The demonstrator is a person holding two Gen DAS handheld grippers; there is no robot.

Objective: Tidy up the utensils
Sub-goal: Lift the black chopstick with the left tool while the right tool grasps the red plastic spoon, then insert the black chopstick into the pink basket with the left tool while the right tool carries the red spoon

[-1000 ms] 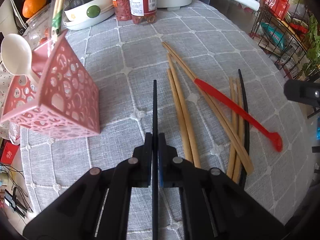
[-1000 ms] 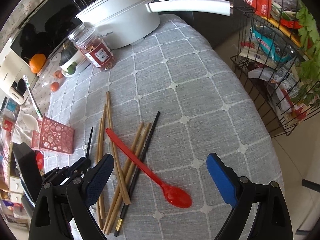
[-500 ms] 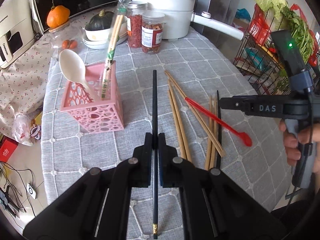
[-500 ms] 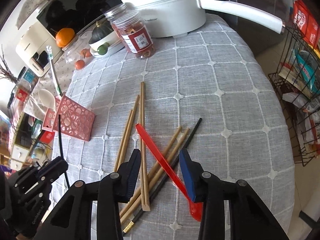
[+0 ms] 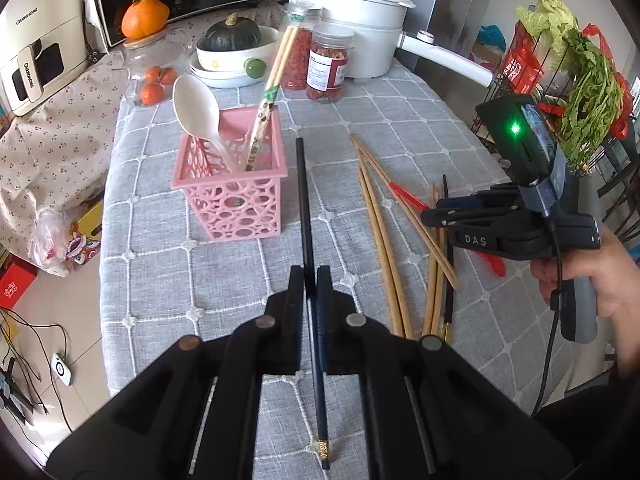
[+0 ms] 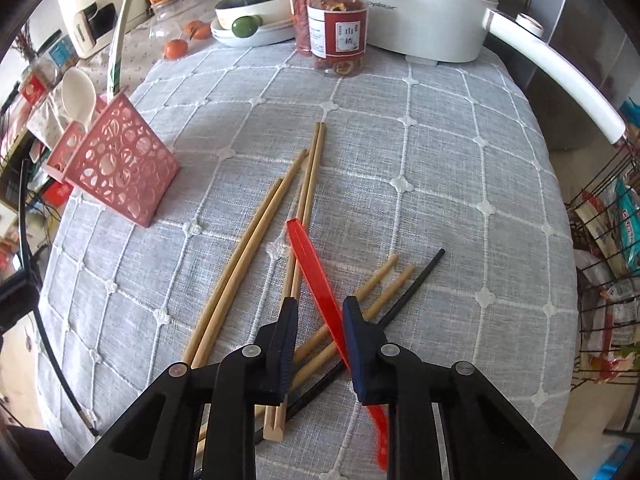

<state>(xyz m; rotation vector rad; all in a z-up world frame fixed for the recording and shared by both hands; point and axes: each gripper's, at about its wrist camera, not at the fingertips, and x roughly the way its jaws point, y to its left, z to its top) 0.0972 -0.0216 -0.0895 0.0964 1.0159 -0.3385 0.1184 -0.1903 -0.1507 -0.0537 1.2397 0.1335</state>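
My left gripper (image 5: 309, 276) is shut on a black chopstick (image 5: 303, 200) and holds it above the cloth, tip pointing just right of the pink utensil basket (image 5: 236, 196). The basket holds a white spoon (image 5: 198, 110) and wrapped chopsticks (image 5: 266, 100). My right gripper (image 6: 320, 308) is partly open, low over the pile, its jaws either side of the red spoon's (image 6: 310, 264) handle. Several wooden chopsticks (image 6: 248, 248) and another black chopstick (image 6: 412, 284) lie beneath. The right gripper also shows in the left wrist view (image 5: 452, 210).
A white pot (image 5: 360, 12) with a long handle, two jars (image 6: 338, 36), a bowl with a squash (image 5: 236, 46) and tangerines (image 5: 154, 84) stand at the table's far edge. A wire rack with vegetables (image 5: 576, 80) stands on the right.
My left gripper has lifted and pulled back with the black chopstick. My right gripper has dropped to the red spoon and narrowed its jaws around the handle.
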